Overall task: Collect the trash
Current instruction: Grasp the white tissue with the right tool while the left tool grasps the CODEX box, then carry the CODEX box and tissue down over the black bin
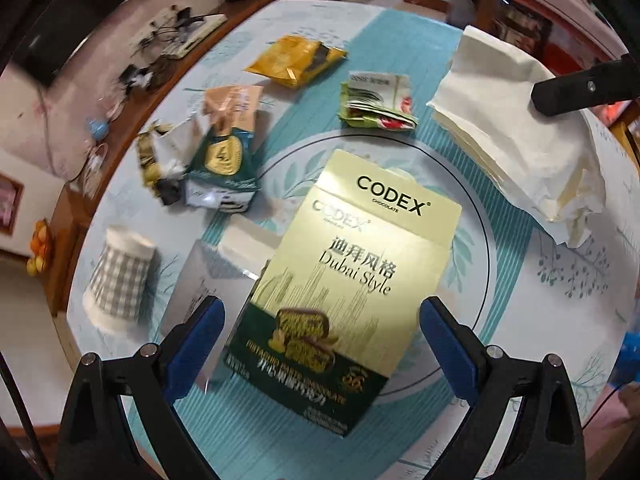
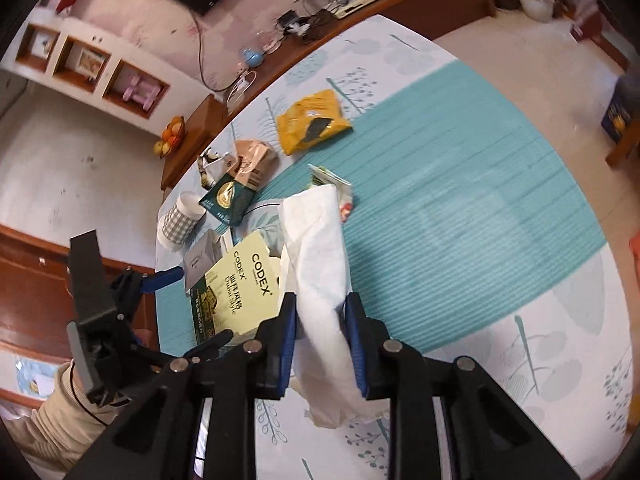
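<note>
A pale green CODEX chocolate box (image 1: 352, 280) lies on the round table between the fingers of my left gripper (image 1: 322, 334), which is open around its lower end without touching it. The box also shows in the right wrist view (image 2: 236, 292). My right gripper (image 2: 322, 336) is shut on a wad of white paper napkin (image 2: 320, 264) and holds it above the table; the napkin also shows in the left wrist view (image 1: 516, 128). A yellow wrapper (image 1: 296, 60), a crumpled green and white wrapper (image 1: 376, 100) and a torn green and gold packet (image 1: 216, 156) lie farther off.
A checked paper cup (image 1: 120, 280) lies on its side at the left. A small white box (image 1: 244, 244) sits beside the chocolate box. The tablecloth (image 2: 480, 208) is teal and white. A wooden sideboard (image 2: 340, 12) with cables stands beyond the table.
</note>
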Available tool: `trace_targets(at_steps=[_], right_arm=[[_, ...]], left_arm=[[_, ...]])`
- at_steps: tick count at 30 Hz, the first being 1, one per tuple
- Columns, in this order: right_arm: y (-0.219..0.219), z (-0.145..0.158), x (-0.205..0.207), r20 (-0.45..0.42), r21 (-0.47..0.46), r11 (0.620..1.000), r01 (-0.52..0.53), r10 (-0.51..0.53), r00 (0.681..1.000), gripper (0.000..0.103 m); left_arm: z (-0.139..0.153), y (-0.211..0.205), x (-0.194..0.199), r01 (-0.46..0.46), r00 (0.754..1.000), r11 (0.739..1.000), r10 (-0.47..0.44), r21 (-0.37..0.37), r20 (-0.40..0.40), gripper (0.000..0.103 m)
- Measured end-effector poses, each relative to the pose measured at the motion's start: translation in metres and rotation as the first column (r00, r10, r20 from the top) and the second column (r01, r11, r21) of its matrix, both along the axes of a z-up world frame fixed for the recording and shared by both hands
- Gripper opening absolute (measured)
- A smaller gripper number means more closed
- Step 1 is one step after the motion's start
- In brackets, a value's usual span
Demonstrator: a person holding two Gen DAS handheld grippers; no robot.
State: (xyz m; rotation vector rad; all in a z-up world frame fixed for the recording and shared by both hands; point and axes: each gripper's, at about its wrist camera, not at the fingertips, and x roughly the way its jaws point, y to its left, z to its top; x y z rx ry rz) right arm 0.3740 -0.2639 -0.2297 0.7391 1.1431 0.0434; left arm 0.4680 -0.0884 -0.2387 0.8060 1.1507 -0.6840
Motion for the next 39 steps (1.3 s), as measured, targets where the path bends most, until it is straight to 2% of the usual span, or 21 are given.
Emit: trace_targets(at_steps=[3,7,10,16,20,23,25,27,29,32,39], right_arm=[[0.002,-0.006,-0.002,-0.001,0.018,1.000,0.003,-0.003,1.000,0.024],[0.006,-0.012,-0.001,-0.002,0.039,0.999,0.005,-0.005,1.000,0.024],[0.009,-0.016,-0.001,-0.002,0.057,0.998,0.005,-0.005,1.000,0.024],[0.006,-0.020,-0.001,-0.004,0.073,0.997,0.026,-0.026,1.000,0.024],[0.004,-0.022,-0.002,-0.011,0.070,0.997,0.035,-0.035,0.999,0.024],[0.004,-0.022,-0.002,-0.012,0.067,0.997,0.035,-0.034,0.999,0.024],[0.005,-0.022,-0.001,-0.011,0.063,0.997,0.033,-0.033,0.999,0.024],[0.006,-0.022,-0.002,-0.010,0.062,0.998,0.034,-0.033,0.999,0.024],[0.006,-0.022,-0.002,-0.007,0.058,0.998,0.036,-0.036,0.999,0.024],[0.008,-0.021,-0.005,-0.004,0.064,0.997,0.040,-0.040,0.999,0.024],[0.015,-0.012,-0.014,0.012,0.061,0.997,0.048,-0.049,0.999,0.024]], left_arm=[[-0.004,-0.003,0.012,0.010,0.998,1.000,-0.011,-0.027,-0.055,0.097],[-0.011,-0.003,0.030,-0.004,0.986,0.999,-0.005,-0.054,-0.169,0.097],[-0.017,-0.003,0.039,0.023,0.966,0.997,-0.040,-0.072,-0.255,0.097],[-0.027,-0.007,0.041,0.096,0.926,0.991,-0.123,-0.091,-0.357,0.097],[-0.031,-0.012,0.029,0.147,0.925,0.988,-0.156,-0.050,-0.348,0.099],[-0.032,-0.018,0.014,0.222,0.910,0.974,-0.220,-0.034,-0.352,0.099],[-0.035,-0.024,-0.001,0.275,0.913,0.961,-0.258,0.009,-0.317,0.099],[-0.045,-0.026,-0.013,0.327,0.916,0.941,-0.293,0.089,-0.276,0.099],[-0.050,-0.028,-0.024,0.366,0.914,0.922,-0.330,0.124,-0.237,0.101],[-0.048,-0.029,-0.029,0.364,0.919,0.923,-0.334,0.125,-0.210,0.101],[-0.036,-0.010,-0.024,0.236,0.962,0.963,-0.213,0.128,-0.172,0.097]])
